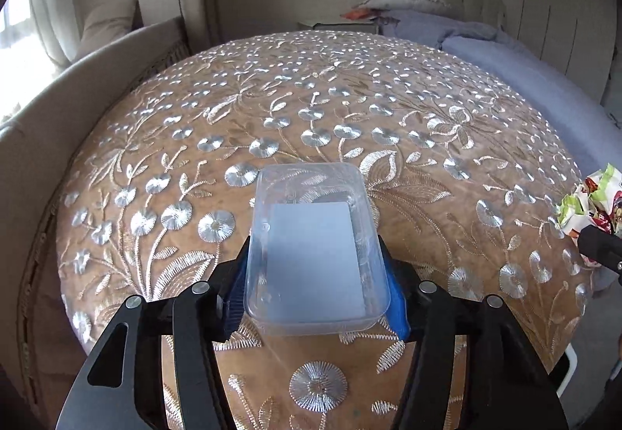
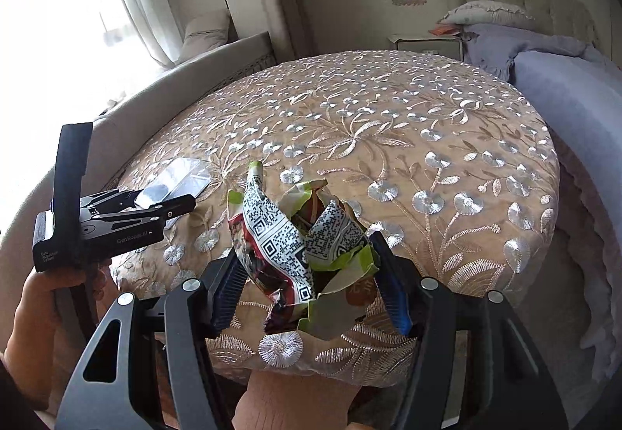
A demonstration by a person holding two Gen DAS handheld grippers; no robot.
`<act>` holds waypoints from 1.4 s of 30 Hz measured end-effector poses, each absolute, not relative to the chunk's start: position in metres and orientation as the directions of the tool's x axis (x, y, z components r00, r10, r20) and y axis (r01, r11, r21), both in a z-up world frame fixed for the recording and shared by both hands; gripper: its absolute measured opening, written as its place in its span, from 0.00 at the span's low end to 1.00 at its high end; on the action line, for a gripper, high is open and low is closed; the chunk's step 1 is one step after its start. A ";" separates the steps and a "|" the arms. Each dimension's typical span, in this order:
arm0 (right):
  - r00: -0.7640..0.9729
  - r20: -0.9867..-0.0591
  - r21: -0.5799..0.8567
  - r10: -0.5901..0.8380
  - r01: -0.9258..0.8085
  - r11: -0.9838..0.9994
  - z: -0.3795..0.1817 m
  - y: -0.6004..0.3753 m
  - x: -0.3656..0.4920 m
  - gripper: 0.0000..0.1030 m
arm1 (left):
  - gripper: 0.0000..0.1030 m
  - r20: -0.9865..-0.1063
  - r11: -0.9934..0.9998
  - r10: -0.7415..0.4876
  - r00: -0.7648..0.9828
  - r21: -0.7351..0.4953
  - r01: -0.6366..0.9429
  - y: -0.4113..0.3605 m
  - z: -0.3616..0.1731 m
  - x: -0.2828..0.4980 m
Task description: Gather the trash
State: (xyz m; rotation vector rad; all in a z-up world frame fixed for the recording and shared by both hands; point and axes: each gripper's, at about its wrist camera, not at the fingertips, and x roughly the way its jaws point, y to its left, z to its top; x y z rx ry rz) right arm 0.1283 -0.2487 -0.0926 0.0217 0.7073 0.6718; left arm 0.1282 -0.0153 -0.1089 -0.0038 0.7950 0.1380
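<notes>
Jaws of left gripper (image 1: 317, 286) clamp a clear plastic tray (image 1: 317, 251); right gripper (image 2: 311, 290) grips crumpled wrappers (image 2: 299, 247) (above the embroidered bench (image 1: 350, 111)).

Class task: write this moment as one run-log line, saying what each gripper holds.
left gripper: shut on plastic tray | right gripper: shut on crumpled wrappers | both over embroidered tablecloth | no bin in view

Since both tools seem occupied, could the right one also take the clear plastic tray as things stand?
Probably not: the right tool is shut on a crumpled printed snack wrapper, and the clear plastic tray is clamped in the left tool.
</notes>
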 end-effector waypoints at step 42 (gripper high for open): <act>0.548 -0.831 0.154 0.098 0.056 0.986 -0.225 -0.462 -0.026 0.95 | 0.95 -0.823 0.610 -0.479 0.304 -0.064 0.790 -0.339 -0.191 0.066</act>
